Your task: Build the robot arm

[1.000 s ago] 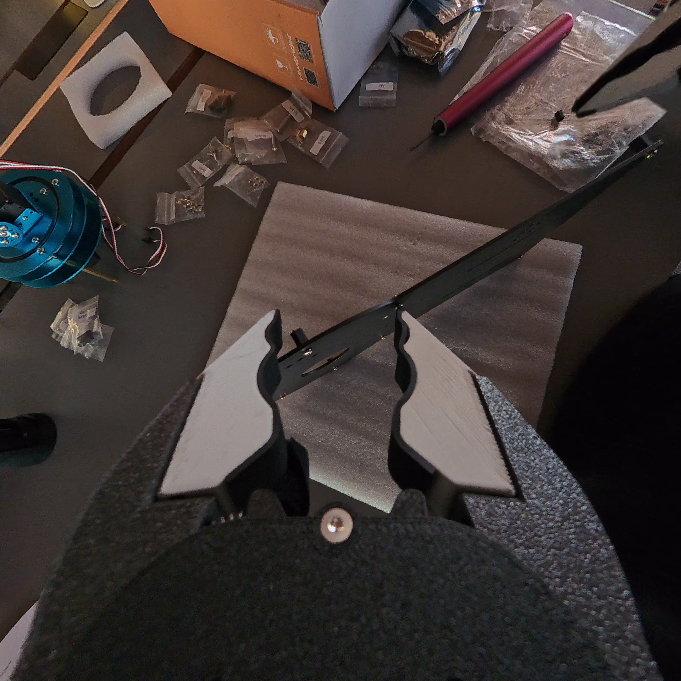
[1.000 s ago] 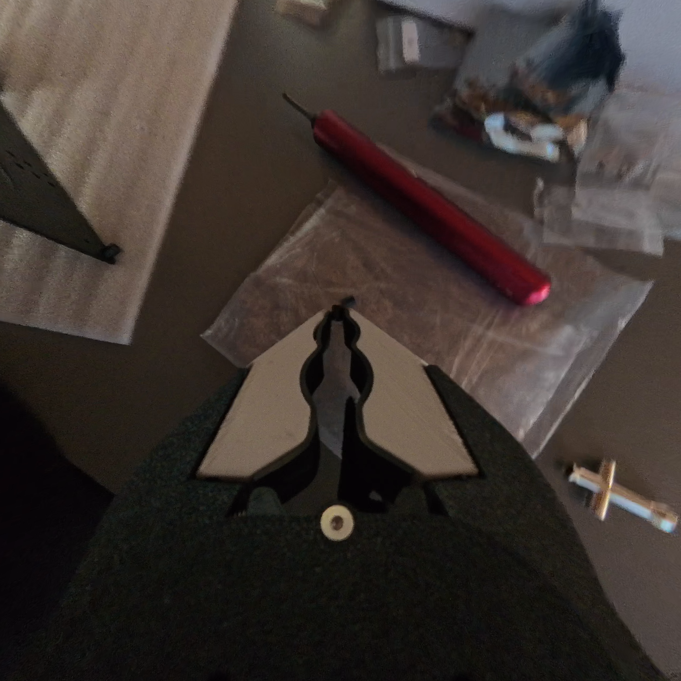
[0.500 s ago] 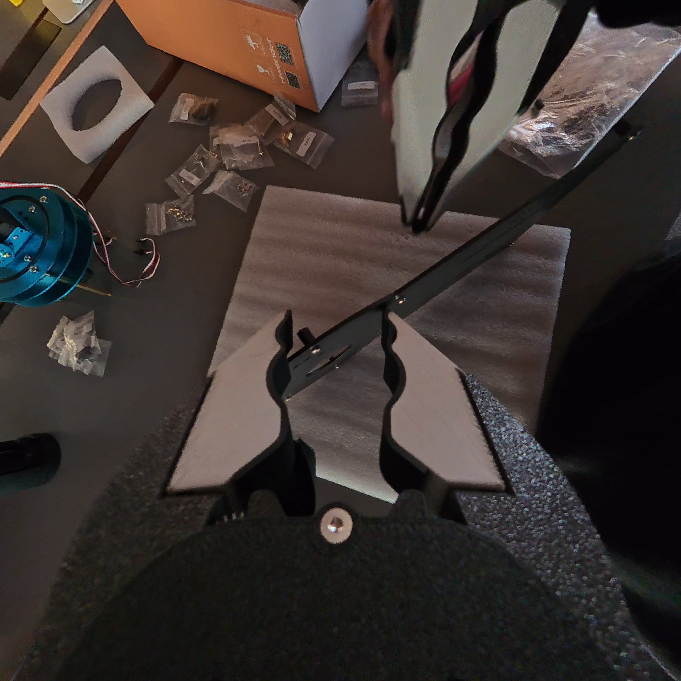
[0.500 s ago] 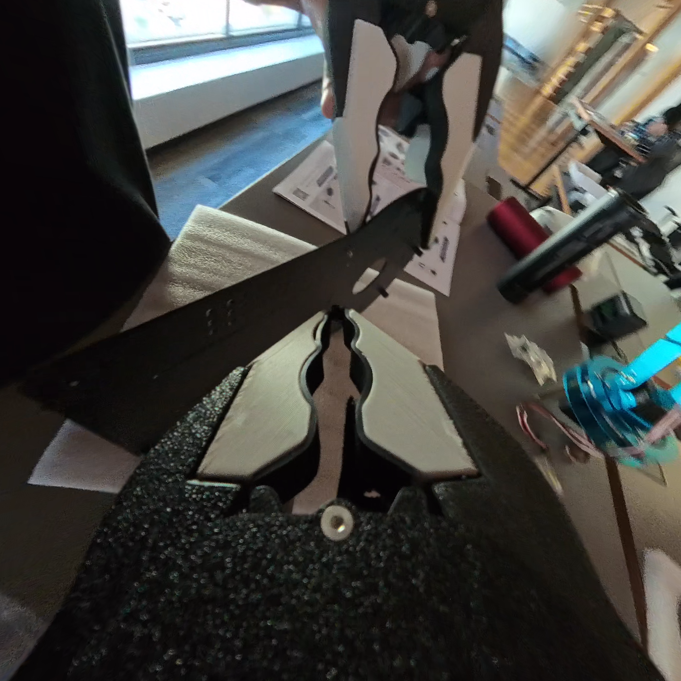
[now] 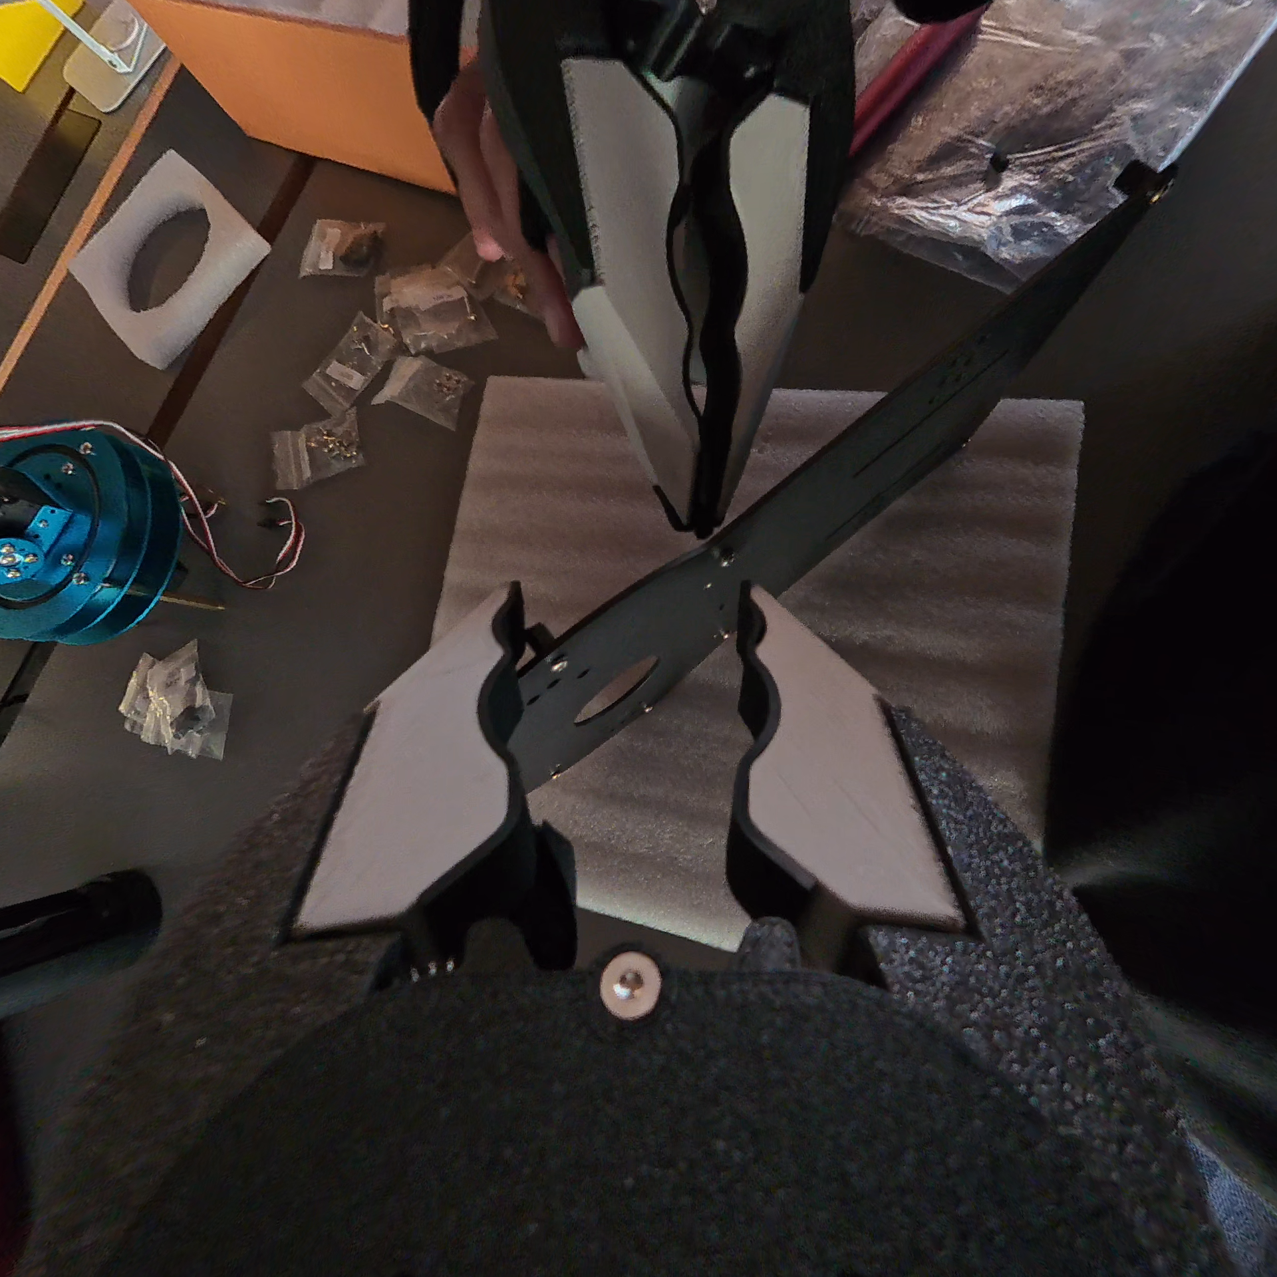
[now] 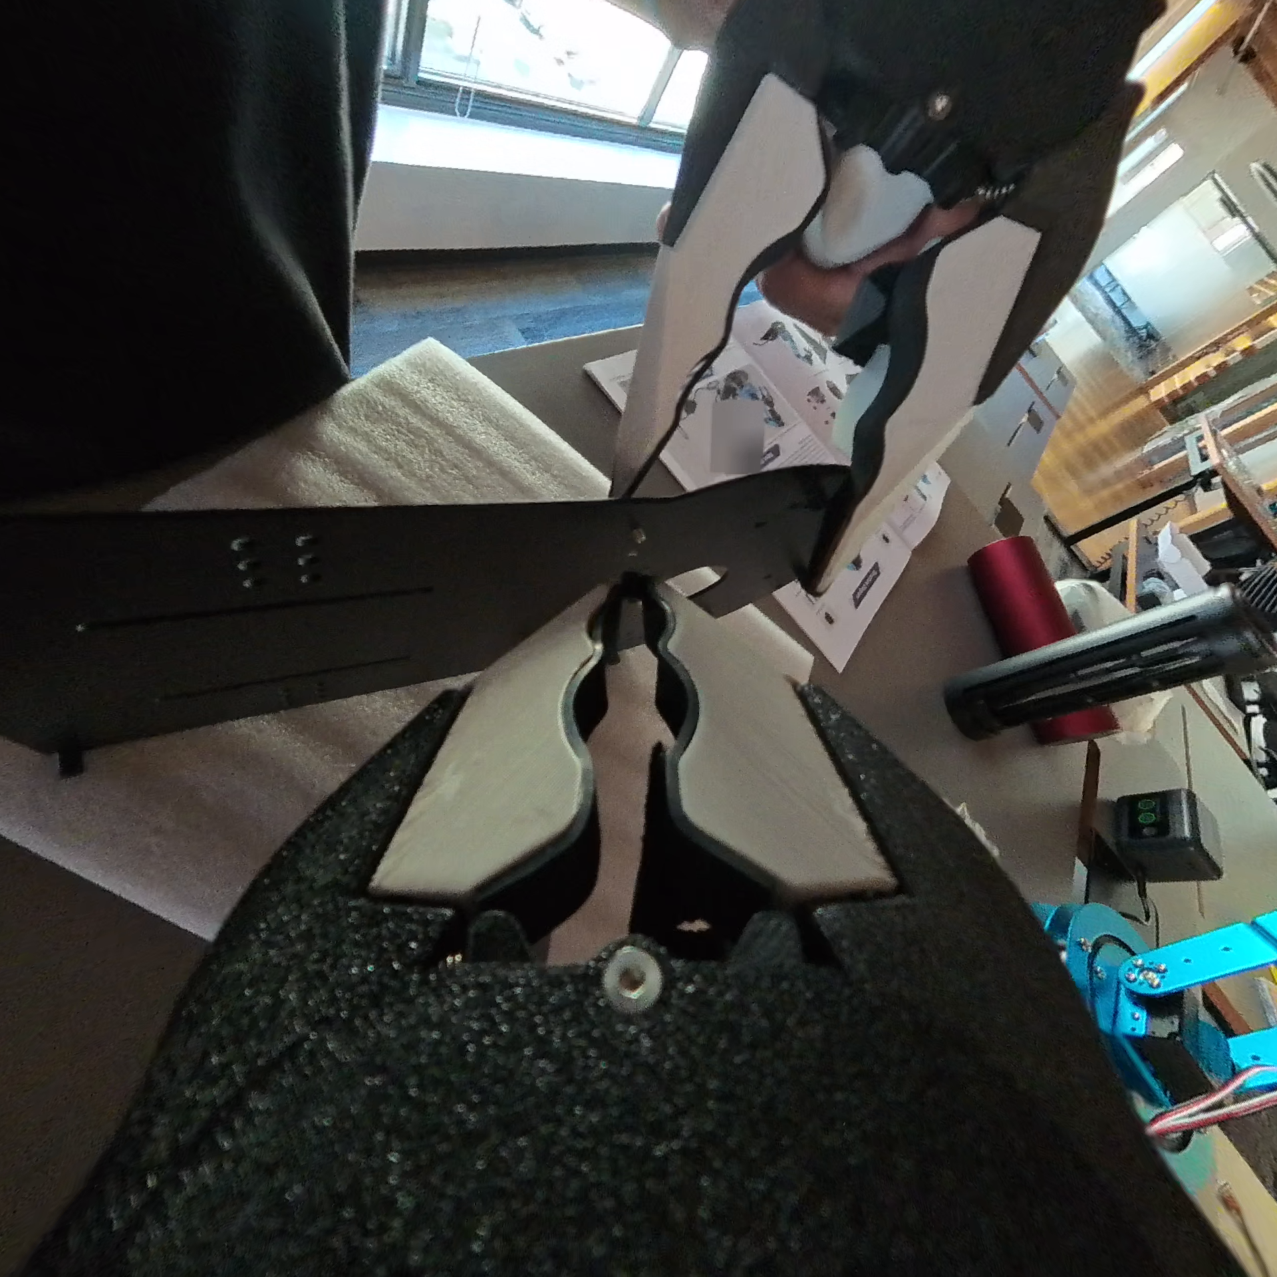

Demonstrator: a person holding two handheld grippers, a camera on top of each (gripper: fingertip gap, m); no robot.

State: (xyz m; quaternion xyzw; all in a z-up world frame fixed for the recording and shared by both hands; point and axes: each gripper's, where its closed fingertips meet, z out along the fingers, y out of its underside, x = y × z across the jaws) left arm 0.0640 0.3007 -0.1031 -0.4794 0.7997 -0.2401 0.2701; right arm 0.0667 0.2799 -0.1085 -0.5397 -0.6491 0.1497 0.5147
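My left gripper [image 5: 629, 601] is shut across the wide end of a long black metal plate [image 5: 898, 442] and holds it slanting above a grey foam sheet [image 5: 553, 484]. My right gripper [image 5: 698, 525] comes down from the far side, shut, with its tips against the plate's edge by a screw hole. In the right wrist view the right gripper [image 6: 625, 587] pinches a small black screw at the plate [image 6: 345, 608], just below a hole. The left gripper [image 6: 719, 539] clamps the plate's end beyond it.
An orange box [image 5: 311, 76], small bags of hardware [image 5: 414, 311], a white foam block with a hole [image 5: 166, 259] and a blue round base [image 5: 69, 539] lie to the left. A clear bag [image 5: 1036, 138], printed sheets [image 6: 795, 428] and a red cylinder [image 6: 1036, 622] lie around. Only a small space, under 4 cm, lies between the two pairs of fingers.
My right gripper has swung from above the clear bag and red tool over to the plate and come down onto its edge. My left gripper has kept its hold on the plate.
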